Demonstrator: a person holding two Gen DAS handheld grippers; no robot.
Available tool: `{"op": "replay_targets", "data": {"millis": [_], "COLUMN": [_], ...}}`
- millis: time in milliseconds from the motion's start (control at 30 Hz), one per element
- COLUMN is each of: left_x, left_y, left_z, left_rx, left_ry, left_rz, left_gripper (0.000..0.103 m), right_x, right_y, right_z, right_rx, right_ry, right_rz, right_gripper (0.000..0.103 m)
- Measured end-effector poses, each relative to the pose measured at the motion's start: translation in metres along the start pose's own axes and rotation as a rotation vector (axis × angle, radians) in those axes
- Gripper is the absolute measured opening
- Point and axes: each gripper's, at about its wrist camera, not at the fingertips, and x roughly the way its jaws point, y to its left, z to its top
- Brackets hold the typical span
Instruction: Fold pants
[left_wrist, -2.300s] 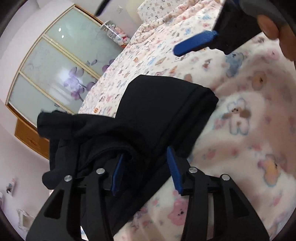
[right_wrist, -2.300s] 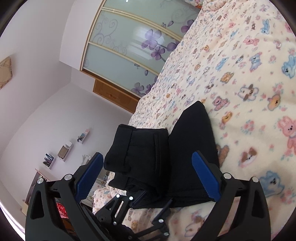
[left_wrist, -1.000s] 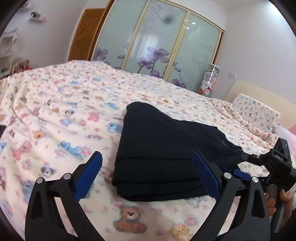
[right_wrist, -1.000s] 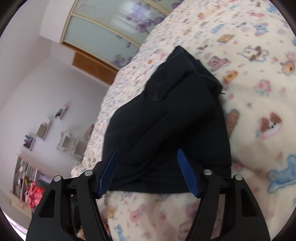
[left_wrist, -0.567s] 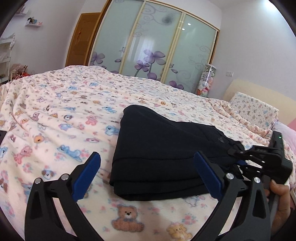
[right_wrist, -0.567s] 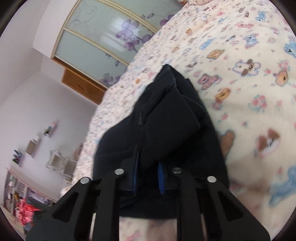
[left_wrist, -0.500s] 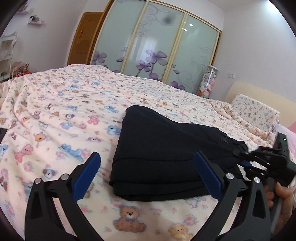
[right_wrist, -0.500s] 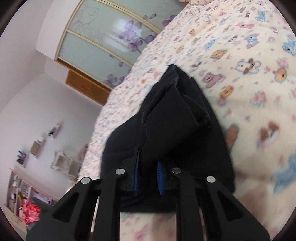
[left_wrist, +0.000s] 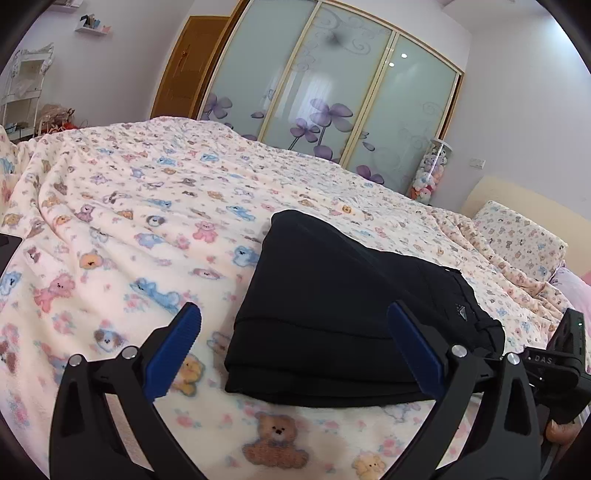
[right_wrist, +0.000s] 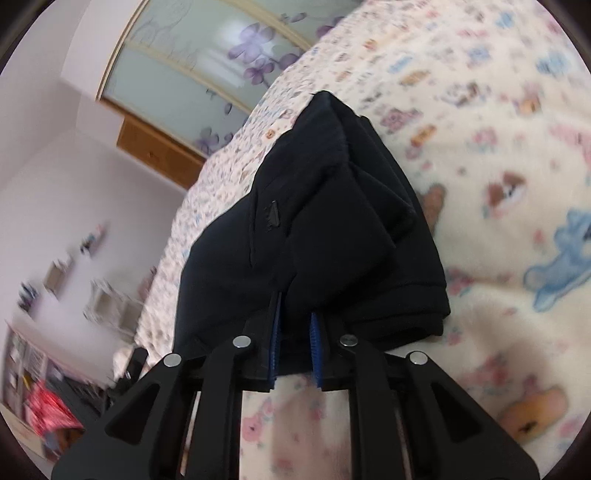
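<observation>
The black pants (left_wrist: 332, 310) lie folded in a thick stack on the teddy-bear blanket (left_wrist: 122, 229). My left gripper (left_wrist: 295, 350) is wide open and empty, hovering in front of the stack's near edge. My right gripper (right_wrist: 294, 332) is shut on the near edge of the pants (right_wrist: 325, 221), the blue pads pinching a fold of fabric. The right gripper's body shows at the right edge of the left wrist view (left_wrist: 554, 369), at the waistband end of the stack.
The blanket covers a wide bed. A pillow (left_wrist: 517, 236) lies at the far right. Sliding wardrobe doors (left_wrist: 332, 85) with purple flowers stand behind the bed. A white shelf (left_wrist: 26, 81) stands at the far left. A dark flat object (left_wrist: 7, 247) lies at the left edge.
My right gripper closed on the edge of the pants about half a second ago and still holds it; its view has shifted slightly. My left gripper stays open and has barely moved.
</observation>
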Motion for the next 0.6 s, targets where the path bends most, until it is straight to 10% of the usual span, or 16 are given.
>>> {"op": "replay_targets", "data": {"millis": [300, 433, 600], "left_x": [0.009, 0.023, 0.063], "left_y": [-0.035, -0.063, -0.084], "left_z": [0.021, 0.026, 0.021], "left_rx": [0.1, 0.182, 0.325], "left_ry": [0.002, 0.001, 0.084], "left_rz": [-0.031, -0.062, 0.091], "left_gripper": [0.101, 0.101, 0.101], "right_x": [-0.053, -0.038, 0.009], "right_y": [0.049, 0.076, 0.09], "right_z": [-0.001, 0.0, 0.01], "right_rx": [-0.35, -0.5, -0.648], "right_ry": [-0.132, -0.097, -0.003], "right_rz": [-0.215, -0.149, -0.207], "right_gripper": [0.018, 0.018, 0.019]}}
